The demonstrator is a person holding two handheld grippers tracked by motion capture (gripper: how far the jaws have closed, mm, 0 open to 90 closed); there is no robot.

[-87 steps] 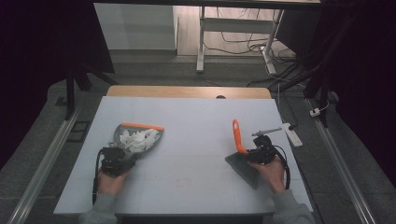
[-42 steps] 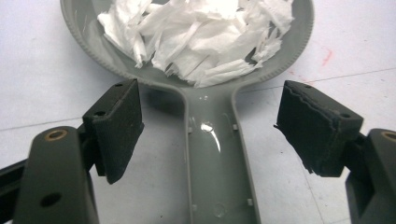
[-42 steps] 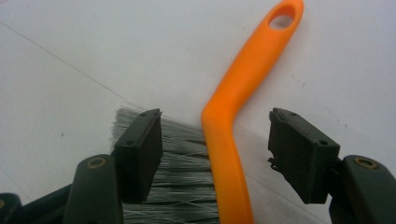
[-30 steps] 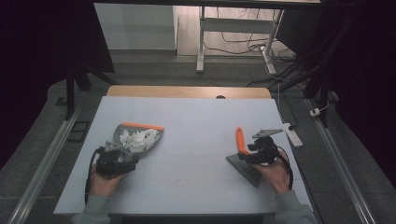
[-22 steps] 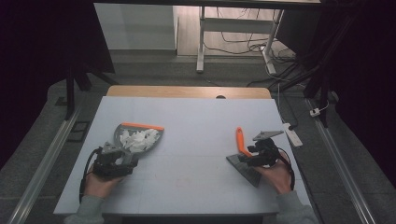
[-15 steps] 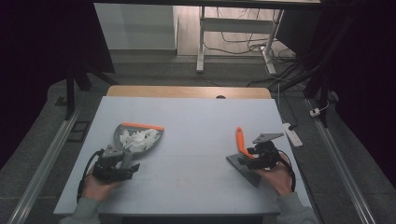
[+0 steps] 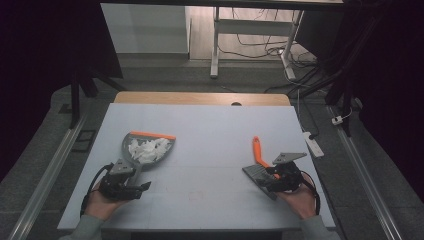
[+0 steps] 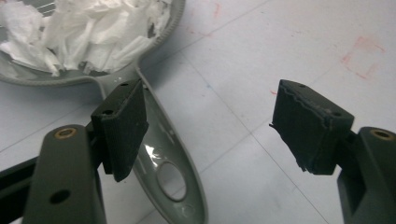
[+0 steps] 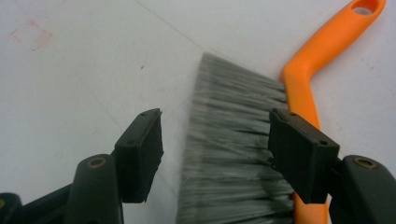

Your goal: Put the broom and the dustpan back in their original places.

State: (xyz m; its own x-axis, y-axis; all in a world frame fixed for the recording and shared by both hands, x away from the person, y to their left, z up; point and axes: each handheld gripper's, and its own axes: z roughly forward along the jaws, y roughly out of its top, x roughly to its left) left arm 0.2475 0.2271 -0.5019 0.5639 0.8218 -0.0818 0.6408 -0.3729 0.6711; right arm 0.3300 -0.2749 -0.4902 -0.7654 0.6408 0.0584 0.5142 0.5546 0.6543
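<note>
Table (image 7: pixel 210 125): sweep looks finished, no loose scraps visible on the surface. Both tools are down flat.

Dustpan (image 7: pixel 146 150) sits left of centre, loaded with white paper scraps (image 7: pixel 148 149), orange lip facing away from the person. It hasn't shifted across the last few frames.

Brush (image 7: pixel 260 167) lies on the right side, bristles toward the person, orange handle pointing up-table. A few seconds ago it stood more upright in the right gripper; now it rests on the table.

Left gripper (image 8: pixel 219 128): has pulled back toward the person, jaws spread wide, nothing held. The dustpan's grey handle (image 8: pixel 173 172) lies just beside its left pad, not pinched.

Right gripper (image 9: pixel 215 149): jaws also wide, straddling the bristles (image 9: pixel 229 154) loosely, no visible clamp on them.

Read: both tools released, hands backing off. Judging by that, the sweeping job is at or near its end; what's left is likely just clearing the hands away.
</note>
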